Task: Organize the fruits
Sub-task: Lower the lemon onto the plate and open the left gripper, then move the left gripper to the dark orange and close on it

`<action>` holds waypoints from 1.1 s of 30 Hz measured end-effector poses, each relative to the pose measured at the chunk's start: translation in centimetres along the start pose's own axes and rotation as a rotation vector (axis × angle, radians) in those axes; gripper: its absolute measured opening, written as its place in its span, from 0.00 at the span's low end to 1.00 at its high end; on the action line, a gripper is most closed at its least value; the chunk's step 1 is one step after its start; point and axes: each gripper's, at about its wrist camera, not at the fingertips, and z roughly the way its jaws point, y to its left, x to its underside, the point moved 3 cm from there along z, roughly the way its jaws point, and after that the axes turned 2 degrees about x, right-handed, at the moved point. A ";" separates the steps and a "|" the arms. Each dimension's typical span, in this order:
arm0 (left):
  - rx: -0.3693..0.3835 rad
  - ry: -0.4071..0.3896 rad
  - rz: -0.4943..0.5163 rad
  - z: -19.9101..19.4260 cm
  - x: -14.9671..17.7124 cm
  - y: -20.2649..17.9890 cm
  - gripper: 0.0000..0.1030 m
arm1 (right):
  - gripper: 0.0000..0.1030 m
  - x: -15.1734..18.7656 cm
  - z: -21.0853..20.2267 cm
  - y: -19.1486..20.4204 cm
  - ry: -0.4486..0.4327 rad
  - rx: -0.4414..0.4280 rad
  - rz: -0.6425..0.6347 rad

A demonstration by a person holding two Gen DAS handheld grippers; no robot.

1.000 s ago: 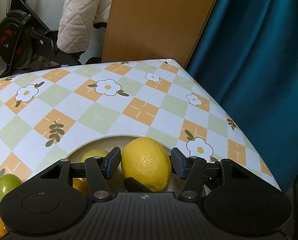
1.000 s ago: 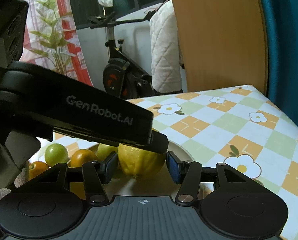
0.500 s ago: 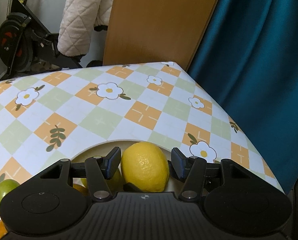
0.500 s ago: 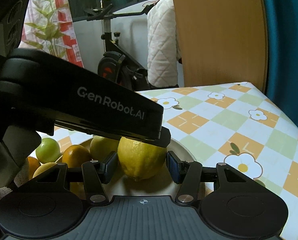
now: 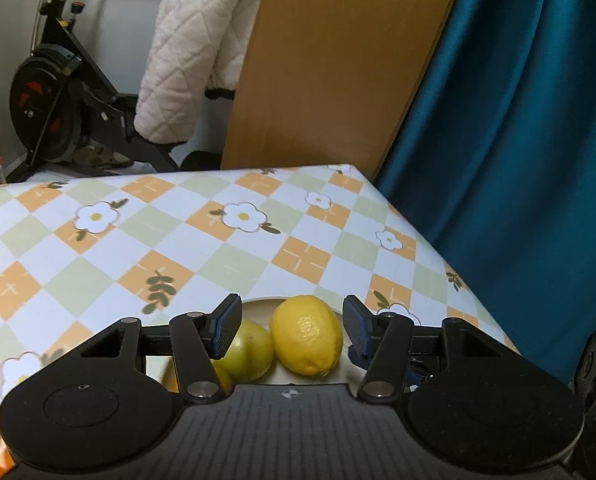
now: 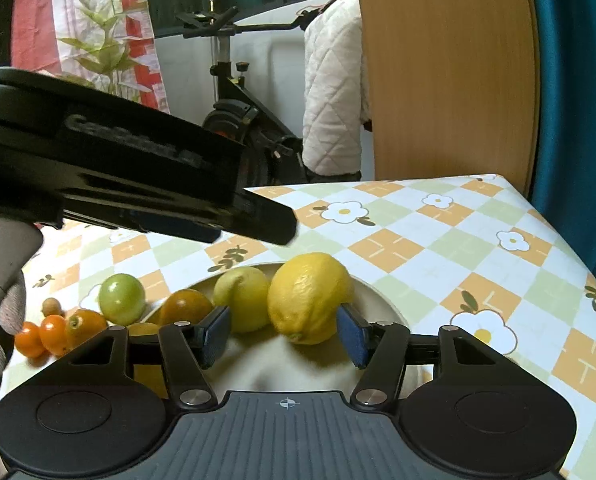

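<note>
A big yellow lemon (image 6: 308,296) lies on the cream plate (image 6: 382,304), beside a pale yellow-green fruit (image 6: 241,298) and an orange (image 6: 185,306). My right gripper (image 6: 283,338) is low over the plate and its jaws are opening. The lemon sits between them, close to the right pad (image 6: 352,340) and clear of the left pad. In the left wrist view the same lemon (image 5: 308,334) and the pale fruit (image 5: 249,350) show beyond my left gripper (image 5: 291,330), which hangs open above them, holding nothing. The left gripper's black housing (image 6: 137,176) crosses the right wrist view above the fruit.
On the flowered tablecloth (image 6: 438,240) left of the plate lie a green fruit (image 6: 121,298), several small oranges (image 6: 53,332) and a small brown fruit (image 6: 51,306). A gloved hand (image 6: 1,320) is at the left edge. Behind the table stand a wooden board, a teal curtain and an exercise bike.
The right jaws have widened off the lemon, which now rests on the plate. The left gripper has lifted up and back from the lemon.
</note>
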 end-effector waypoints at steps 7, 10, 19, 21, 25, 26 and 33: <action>-0.014 -0.044 -0.013 -3.6 0.5 1.9 0.57 | 0.63 -0.1 -1.7 2.1 -0.001 -0.013 -0.011; -0.030 -0.051 -0.008 -5.3 1.0 3.0 0.57 | 0.65 -0.2 -2.3 3.2 -0.005 -0.023 -0.022; -0.108 -0.081 -0.067 -10.7 2.4 8.6 0.57 | 0.64 -0.7 -3.3 8.0 -0.020 -0.076 -0.096; -0.125 -0.091 -0.084 -11.8 2.8 9.8 0.57 | 0.64 -0.8 -3.4 9.0 -0.023 -0.088 -0.116; -0.154 -0.103 -0.117 -13.6 3.4 11.9 0.57 | 0.60 -0.7 -3.4 10.5 -0.017 -0.111 -0.140; -0.161 -0.103 -0.125 -13.8 3.5 12.4 0.56 | 0.59 -0.7 -3.3 10.8 -0.012 -0.116 -0.145; -0.176 -0.099 -0.159 -14.8 4.5 14.4 0.56 | 0.55 -0.2 -2.3 12.7 0.020 -0.142 -0.178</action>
